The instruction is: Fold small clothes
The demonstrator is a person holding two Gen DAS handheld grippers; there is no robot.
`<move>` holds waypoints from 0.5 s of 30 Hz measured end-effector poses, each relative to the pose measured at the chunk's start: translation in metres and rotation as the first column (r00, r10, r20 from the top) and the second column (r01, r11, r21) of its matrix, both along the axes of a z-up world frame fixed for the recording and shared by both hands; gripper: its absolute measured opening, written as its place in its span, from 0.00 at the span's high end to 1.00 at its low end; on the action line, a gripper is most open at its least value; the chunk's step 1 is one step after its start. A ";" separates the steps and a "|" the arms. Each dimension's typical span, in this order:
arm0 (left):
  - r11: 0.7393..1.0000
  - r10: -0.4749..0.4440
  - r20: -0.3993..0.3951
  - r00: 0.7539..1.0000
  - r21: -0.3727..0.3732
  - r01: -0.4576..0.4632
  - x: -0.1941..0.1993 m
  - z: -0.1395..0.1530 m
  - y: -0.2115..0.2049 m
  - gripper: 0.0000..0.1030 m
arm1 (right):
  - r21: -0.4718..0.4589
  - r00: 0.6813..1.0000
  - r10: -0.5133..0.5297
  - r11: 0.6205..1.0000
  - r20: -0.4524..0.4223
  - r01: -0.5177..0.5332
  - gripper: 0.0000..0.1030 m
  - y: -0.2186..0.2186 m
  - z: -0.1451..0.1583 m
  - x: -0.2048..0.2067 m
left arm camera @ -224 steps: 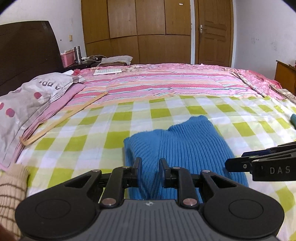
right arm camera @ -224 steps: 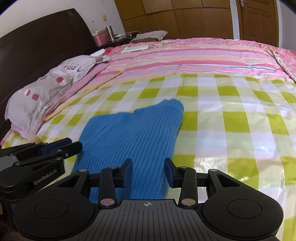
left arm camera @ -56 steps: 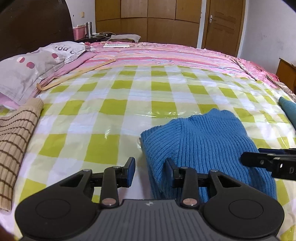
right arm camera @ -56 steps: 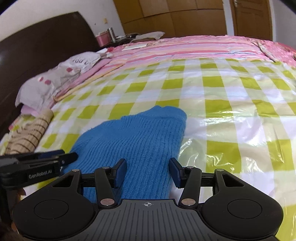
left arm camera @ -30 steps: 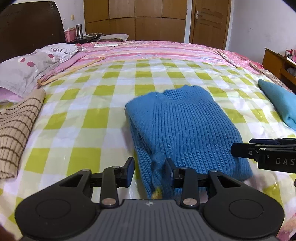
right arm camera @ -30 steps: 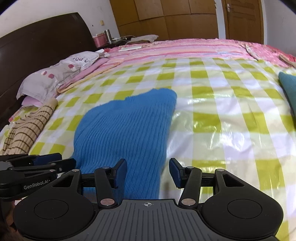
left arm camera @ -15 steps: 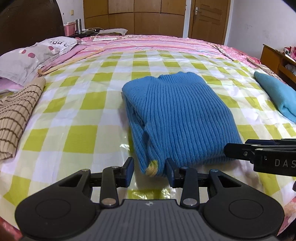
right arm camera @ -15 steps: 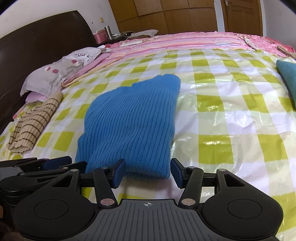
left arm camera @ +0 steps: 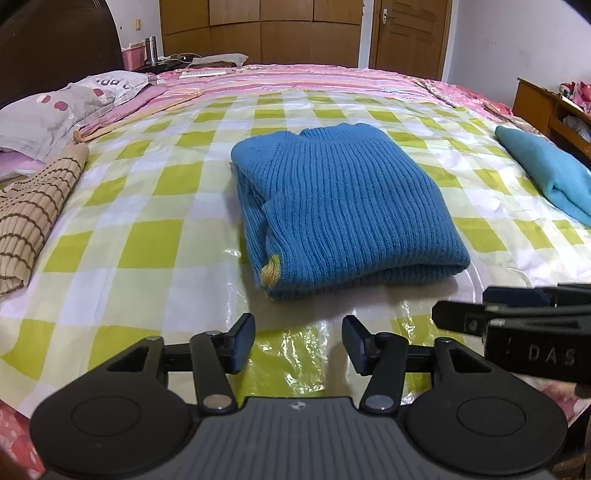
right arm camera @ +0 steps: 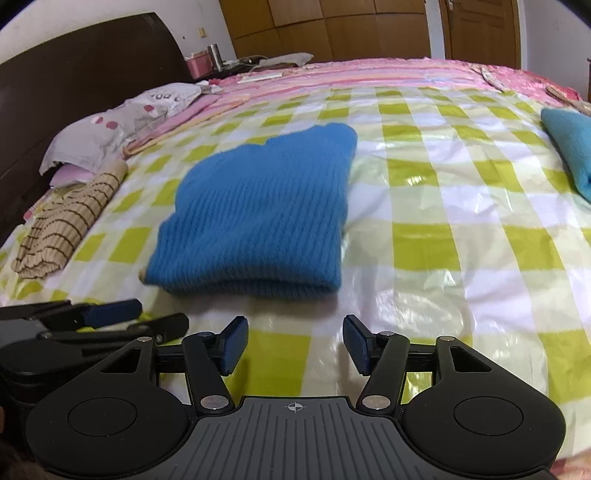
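Left gripper (left arm camera: 298, 341): fingers (left arm camera: 242, 341) spread wide, holding nothing, poised above the plastic-covered checked sheet (left arm camera: 147, 243) near the foot edge of the bed (left arm camera: 332, 79). Right gripper (right arm camera: 295, 343): fingers (right arm camera: 356, 345) likewise spread wide and empty, just beside the left gripper; each appears at the edge of the other's view.

Just beyond both sets of fingers, apart from them, lies the folded blue ribbed sweater (left arm camera: 343, 210). It rests flat on the sheet with the fold edge toward the grippers and the collar away. A small yellow trim patch (left arm camera: 271, 275) shows at its near left corner.

To the left of the sweater, well apart, lies a folded beige striped garment (left arm camera: 33, 214). To the right, well apart, lies a folded turquoise garment (left arm camera: 546, 173). A spotted grey pillow (left arm camera: 62, 109) sits at the headboard (right arm camera: 85, 66) side. Wooden wardrobes (left arm camera: 258, 29) and a door (left arm camera: 406, 37) stand behind the bed.
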State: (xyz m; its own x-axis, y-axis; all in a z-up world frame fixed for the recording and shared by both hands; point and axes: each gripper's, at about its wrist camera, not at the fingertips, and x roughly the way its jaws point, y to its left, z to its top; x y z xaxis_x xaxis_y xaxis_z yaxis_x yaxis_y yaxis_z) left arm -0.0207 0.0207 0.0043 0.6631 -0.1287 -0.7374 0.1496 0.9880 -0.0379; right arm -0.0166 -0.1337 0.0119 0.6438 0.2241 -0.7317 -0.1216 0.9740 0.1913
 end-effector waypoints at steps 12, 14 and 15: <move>0.999 -0.014 0.014 1.000 0.034 0.014 -0.011 -0.003 -0.012 0.25 | -0.004 0.999 -0.042 0.999 0.006 0.042 0.43 -0.009 -0.010 -0.014; 0.999 -0.011 0.017 1.000 0.034 0.011 -0.012 -0.003 -0.012 0.24 | 0.002 0.999 -0.048 0.999 0.007 0.048 0.43 -0.010 -0.010 -0.014; 0.999 -0.009 0.019 1.000 0.037 0.009 -0.012 -0.003 -0.013 0.23 | 0.003 0.999 -0.050 0.999 0.007 0.050 0.43 -0.010 -0.011 -0.015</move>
State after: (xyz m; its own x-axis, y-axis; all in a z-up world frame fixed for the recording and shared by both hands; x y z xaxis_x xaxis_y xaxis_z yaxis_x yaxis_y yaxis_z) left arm -0.0328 0.0081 0.0011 0.6758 -0.1077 -0.7292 0.1588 0.9873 0.0013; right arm -0.0315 -0.1439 0.0013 0.6595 0.1938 -0.7262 -0.0746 0.9783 0.1934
